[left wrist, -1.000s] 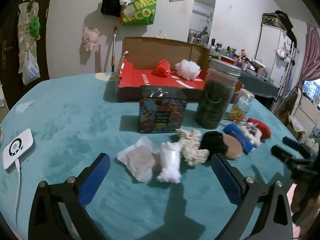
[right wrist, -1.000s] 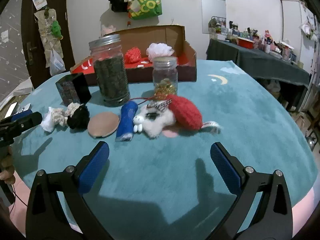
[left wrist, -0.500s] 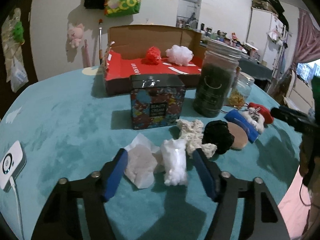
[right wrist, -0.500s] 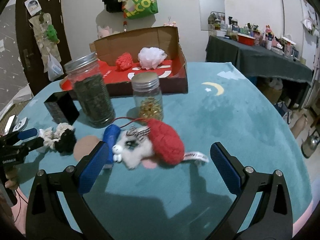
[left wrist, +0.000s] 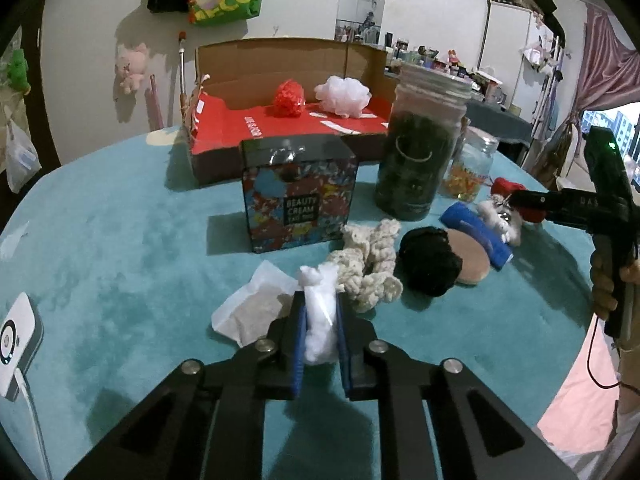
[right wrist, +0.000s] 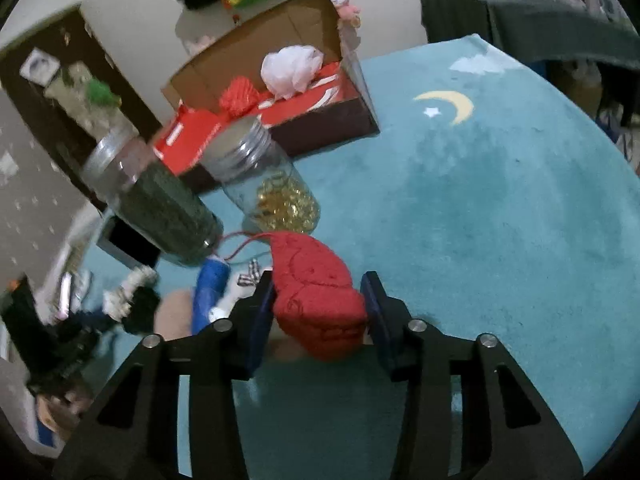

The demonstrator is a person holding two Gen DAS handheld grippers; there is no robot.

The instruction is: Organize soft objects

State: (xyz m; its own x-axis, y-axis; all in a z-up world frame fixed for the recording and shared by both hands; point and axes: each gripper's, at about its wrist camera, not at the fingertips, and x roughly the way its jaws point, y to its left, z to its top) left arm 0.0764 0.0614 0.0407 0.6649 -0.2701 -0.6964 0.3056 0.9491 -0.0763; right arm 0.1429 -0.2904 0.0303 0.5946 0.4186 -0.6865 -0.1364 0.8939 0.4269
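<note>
Left gripper (left wrist: 320, 326) clamped on a white cotton wad (left wrist: 318, 320) at six o'clock on the teal table (left wrist: 120, 240), jaws just closed. Crowded by a paper sachet (left wrist: 250, 312) at nine o'clock and a cream knitted piece (left wrist: 370, 272) at one o'clock, patterned tin (left wrist: 298, 196) beyond. Right gripper (right wrist: 318, 316), jaws closing, pressed on a red knitted plush (right wrist: 316, 292); two jars (right wrist: 272, 184) at eleven o'clock before the cardboard box (right wrist: 288, 80).
</note>
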